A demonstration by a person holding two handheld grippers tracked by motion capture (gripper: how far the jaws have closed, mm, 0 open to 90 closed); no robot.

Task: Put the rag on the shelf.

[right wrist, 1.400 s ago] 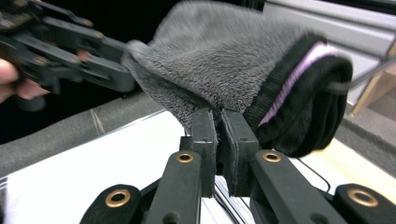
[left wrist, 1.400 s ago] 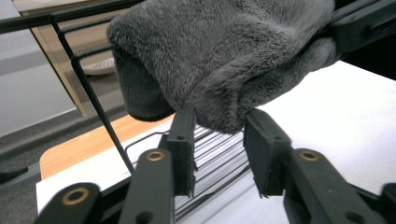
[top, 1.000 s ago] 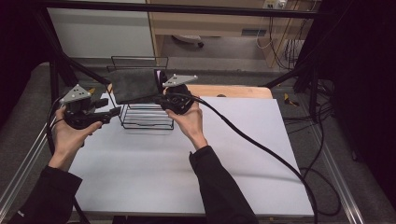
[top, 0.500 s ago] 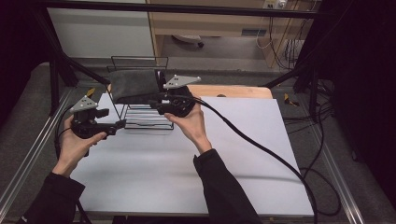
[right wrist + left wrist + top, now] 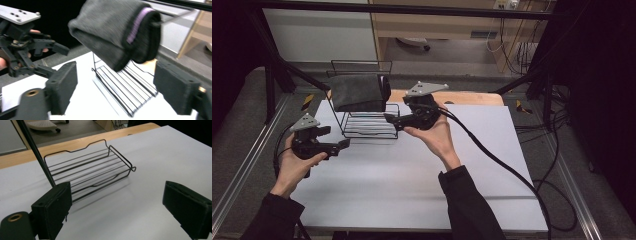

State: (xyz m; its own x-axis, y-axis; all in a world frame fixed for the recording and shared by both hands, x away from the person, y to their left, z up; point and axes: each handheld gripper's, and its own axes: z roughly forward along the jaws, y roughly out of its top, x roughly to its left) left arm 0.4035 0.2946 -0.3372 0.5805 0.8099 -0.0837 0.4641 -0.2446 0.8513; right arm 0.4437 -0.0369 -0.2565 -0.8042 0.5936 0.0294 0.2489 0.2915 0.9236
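A black wire rack (image 5: 371,123) stands at the back left of the white table (image 5: 422,185). A folded dark grey cloth (image 5: 358,92) with a purple stripe (image 5: 136,25) hangs over its raised upper bar. My right gripper (image 5: 391,119) is open at the rack's right end, pointing left, just below and beside the cloth (image 5: 112,32); nothing lies between its pads (image 5: 62,82). My left gripper (image 5: 343,145) is open in front of the rack's left corner, apart from it. In the left gripper view the rack's tray (image 5: 90,167) lies beyond the wide-open jaws.
A wooden strip (image 5: 472,97) runs along the table's back edge. A thick black cable (image 5: 497,160) trails from the right gripper across the table to the right. A dark frame post (image 5: 37,155) slants past the rack. Floor cables (image 5: 557,130) lie beyond the right edge.
My left gripper has drawn back from the rack's left side toward the table's front. My right gripper has shifted slightly right and turned to point left at the rack.
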